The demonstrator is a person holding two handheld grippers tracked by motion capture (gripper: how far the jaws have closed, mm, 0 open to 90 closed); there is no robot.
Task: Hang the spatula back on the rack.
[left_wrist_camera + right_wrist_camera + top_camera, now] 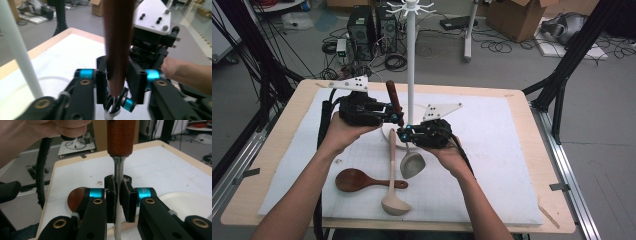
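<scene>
left gripper (398, 118): jaws either side of the dark brown wooden handle (394, 102) of a ladle, gap on one side, grip unclear | ladle: upright beside the white rack pole (411, 75), grey bowl (412, 165) low over the white mat (492, 150) | right gripper (403, 134): jaws clamped on the ladle's thin metal shaft (118, 170) below the handle | on the mat: brown wooden spoon (357, 180), beige ladle (393, 185)

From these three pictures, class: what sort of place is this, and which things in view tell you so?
Probably a robotics lab or workshop: computer towers and loose cables on the floor, cardboard boxes behind, and a black frame round the table.
</scene>
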